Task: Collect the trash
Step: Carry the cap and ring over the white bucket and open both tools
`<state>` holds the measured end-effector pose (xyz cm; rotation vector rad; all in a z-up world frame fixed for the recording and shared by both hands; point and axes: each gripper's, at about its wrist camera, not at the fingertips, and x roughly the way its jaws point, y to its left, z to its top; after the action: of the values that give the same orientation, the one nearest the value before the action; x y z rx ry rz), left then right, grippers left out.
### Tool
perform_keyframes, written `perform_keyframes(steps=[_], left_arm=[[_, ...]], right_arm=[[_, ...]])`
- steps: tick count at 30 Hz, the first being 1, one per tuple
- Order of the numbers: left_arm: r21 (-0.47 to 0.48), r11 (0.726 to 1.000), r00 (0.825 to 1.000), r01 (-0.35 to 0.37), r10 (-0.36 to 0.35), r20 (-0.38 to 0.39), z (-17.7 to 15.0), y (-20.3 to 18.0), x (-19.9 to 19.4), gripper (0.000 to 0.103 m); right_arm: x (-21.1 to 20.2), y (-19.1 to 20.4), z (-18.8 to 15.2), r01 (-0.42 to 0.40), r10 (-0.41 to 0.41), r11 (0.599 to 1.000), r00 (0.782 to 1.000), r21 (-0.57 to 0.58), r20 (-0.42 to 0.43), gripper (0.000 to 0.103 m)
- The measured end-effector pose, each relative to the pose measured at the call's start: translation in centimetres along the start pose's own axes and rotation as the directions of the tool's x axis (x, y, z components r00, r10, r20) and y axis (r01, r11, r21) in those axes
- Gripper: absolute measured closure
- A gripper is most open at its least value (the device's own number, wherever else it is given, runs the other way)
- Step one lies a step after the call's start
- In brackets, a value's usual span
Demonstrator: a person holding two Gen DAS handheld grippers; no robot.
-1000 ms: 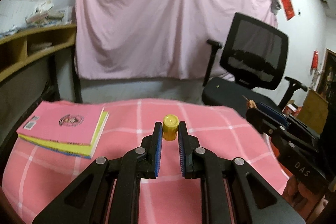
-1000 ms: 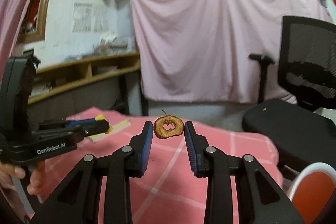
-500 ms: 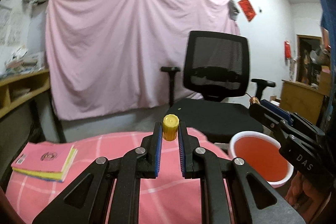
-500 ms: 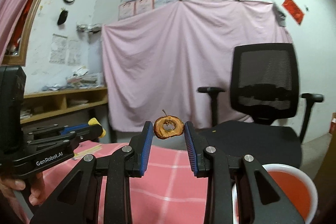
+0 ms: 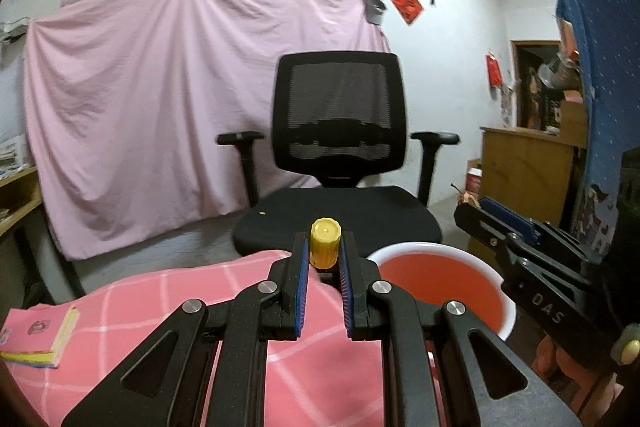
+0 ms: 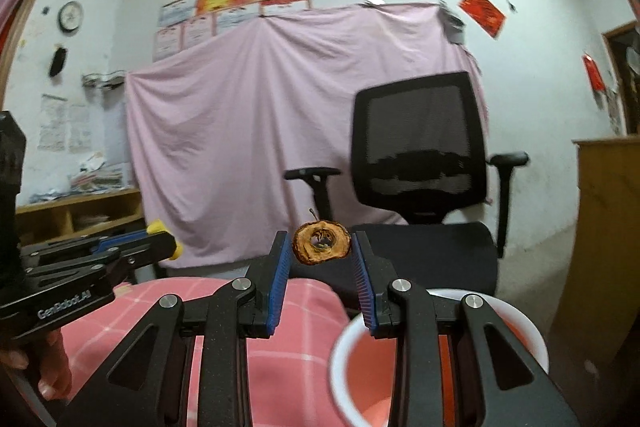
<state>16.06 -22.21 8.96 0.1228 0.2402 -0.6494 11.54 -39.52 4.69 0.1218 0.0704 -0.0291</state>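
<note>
My left gripper (image 5: 325,247) is shut on a yellow bottle cap (image 5: 325,243) and holds it in the air over the far edge of the pink checked table (image 5: 168,291). My right gripper (image 6: 322,247) is shut on a brown dried apple core slice (image 6: 322,242) with a stem. A white bin with an orange-red inside (image 5: 436,283) stands just right of the table, below and right of the cap; in the right wrist view the bin (image 6: 520,323) is right under the right gripper. Each gripper shows in the other's view, the right one (image 5: 492,219) and the left one (image 6: 160,245).
A black mesh office chair (image 5: 340,131) stands right behind the bin and table. A pink sheet (image 5: 160,87) hangs on the back wall. Pink and yellow books (image 5: 36,339) lie at the table's left. A wooden cabinet (image 5: 528,171) is at the right, wooden shelves (image 6: 80,215) at the left.
Both grippers have swung right and lifted with their items held. The books have slid to the left edge of view, and the bin and chair have come in close.
</note>
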Motion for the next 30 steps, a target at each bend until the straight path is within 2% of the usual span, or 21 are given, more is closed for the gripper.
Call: perform_keyframes(steps=[6,15,21,25,28,30], left_arm=[[0.015,0.998,0.997,0.065,-0.065,-0.043,0.0,-3.0,3.5,0.091],[-0.007,0.991,0.984,0.13,-0.13,-0.118,-0.5,-4.6,7.0,0.091],[-0.073,0.983,0.966,0.171,-0.182,-0.182,-0.4,-4.4,9.1,0.091],[-0.132,0.973,0.946,0.191,-0.219,-0.239,-0.4,-4.1,10.8,0.091],[-0.167,0.967,0.935,0.191,-0.231,-0.269,-0.6,-3.8,11.6,0.088],[-0.179,0.967,0.935,0.181,-0.226,-0.275,-0.7,-3.5,11.8,0.088]], right_arm=[[0.5,-3.8,-1.0,0.07,-0.066,0.995,0.996,0.065,-0.06,0.074],[1.3,-5.9,-2.2,0.121,-0.104,0.986,0.986,0.119,-0.134,0.074],[1.8,-6.4,-2.9,0.139,-0.115,0.982,0.978,0.131,-0.176,0.074],[2.3,-7.1,-3.4,0.153,-0.12,0.978,0.97,0.144,-0.212,0.074],[2.5,-7.5,-3.7,0.164,-0.127,0.975,0.965,0.152,-0.232,0.073],[2.6,-7.7,-3.9,0.17,-0.129,0.973,0.961,0.158,-0.245,0.073]])
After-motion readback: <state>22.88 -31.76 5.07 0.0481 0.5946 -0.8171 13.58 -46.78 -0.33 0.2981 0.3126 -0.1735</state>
